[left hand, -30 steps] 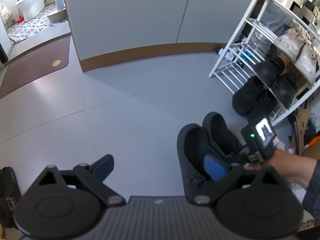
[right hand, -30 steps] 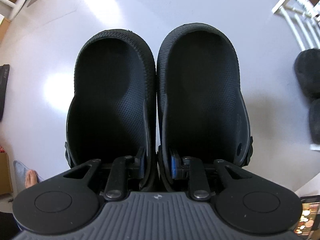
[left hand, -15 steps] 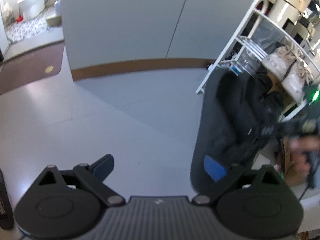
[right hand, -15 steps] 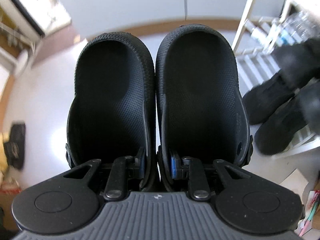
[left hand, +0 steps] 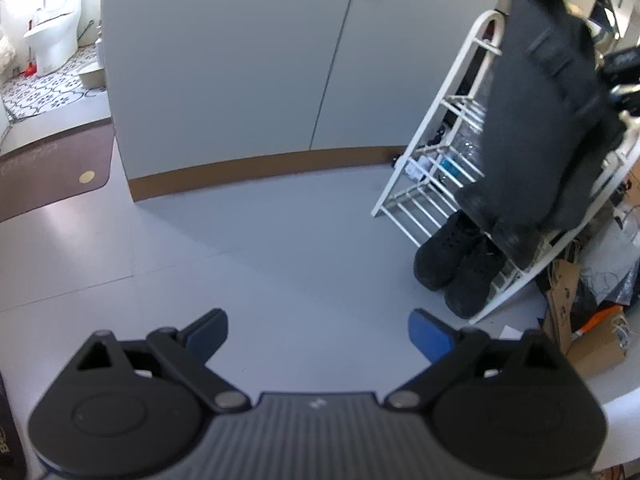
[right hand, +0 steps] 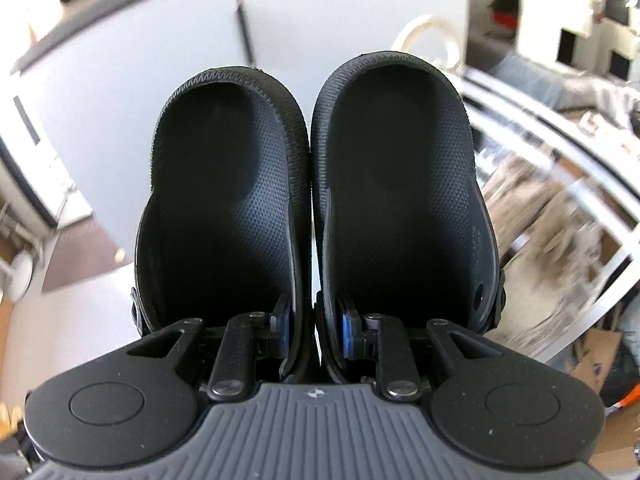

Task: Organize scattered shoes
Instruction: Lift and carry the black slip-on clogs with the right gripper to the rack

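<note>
Between the right gripper (right hand: 314,326) fingers: 2 black clogs (right hand: 316,200), side by side, their adjoining inner walls pinched together by the blue pads (right hand: 347,330); jaws narrow, clamped on both. From the left wrist view, the clogs (left hand: 540,120) hang in the air, soles outward, in front of the upper tiers of the white shoe rack (left hand: 424,200). At the rack's bottom tier, front edge: 2 black sneakers (left hand: 456,264), toes overhanging onto the grey floor (left hand: 280,240). Left gripper (left hand: 318,332): jaws wide, nothing between them, hovering over bare floor. Beside the rack's right end: cardboard box (left hand: 596,344).
</note>
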`<state>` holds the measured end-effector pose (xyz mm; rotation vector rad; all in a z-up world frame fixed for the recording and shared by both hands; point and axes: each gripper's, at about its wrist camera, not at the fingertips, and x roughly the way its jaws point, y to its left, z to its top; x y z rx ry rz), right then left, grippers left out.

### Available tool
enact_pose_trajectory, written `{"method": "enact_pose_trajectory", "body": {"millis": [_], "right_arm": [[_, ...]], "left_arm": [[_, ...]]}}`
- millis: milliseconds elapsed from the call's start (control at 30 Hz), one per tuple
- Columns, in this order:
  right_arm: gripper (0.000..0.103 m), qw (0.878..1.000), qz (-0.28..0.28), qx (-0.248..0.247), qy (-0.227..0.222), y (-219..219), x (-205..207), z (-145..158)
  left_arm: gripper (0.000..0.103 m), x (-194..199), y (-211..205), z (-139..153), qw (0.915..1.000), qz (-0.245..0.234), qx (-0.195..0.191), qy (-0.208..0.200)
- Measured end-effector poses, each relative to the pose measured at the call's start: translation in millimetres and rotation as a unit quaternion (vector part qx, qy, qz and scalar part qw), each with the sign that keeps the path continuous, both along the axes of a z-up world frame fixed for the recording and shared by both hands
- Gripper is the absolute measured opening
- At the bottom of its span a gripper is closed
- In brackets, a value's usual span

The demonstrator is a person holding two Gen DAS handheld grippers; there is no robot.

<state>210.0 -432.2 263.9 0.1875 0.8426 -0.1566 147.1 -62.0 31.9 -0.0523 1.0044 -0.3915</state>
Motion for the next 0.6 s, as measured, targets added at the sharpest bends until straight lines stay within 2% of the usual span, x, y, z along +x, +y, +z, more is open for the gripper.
{"method": "enact_pose_trajectory", "body": {"millis": [167, 333, 500, 600], "right_arm": [[0.026, 0.999, -0.033, -0.014, -0.018, -23, 11, 53], [0.026, 0.996, -0.063, -0.038, -0.041, -3, 4, 41], [0.026, 0.994, -0.084, -0.03, -0.06, -47, -3, 65], [0.026, 0.992, -0.103, -0.022, -0.065, -52, -5, 73]], "left_arm": [[0.098, 5, -3, -3, 0.9999, 0.005, -0.013, 0.003], [0.098, 0, -10, -3, 0.9999, -0.007, -0.015, 0.003], [0.098, 0, -12, -2, 0.9996, -0.007, -0.028, 0.006], [0.098, 0, -14, -3, 0.9995, -0.01, -0.029, 0.006]]}}
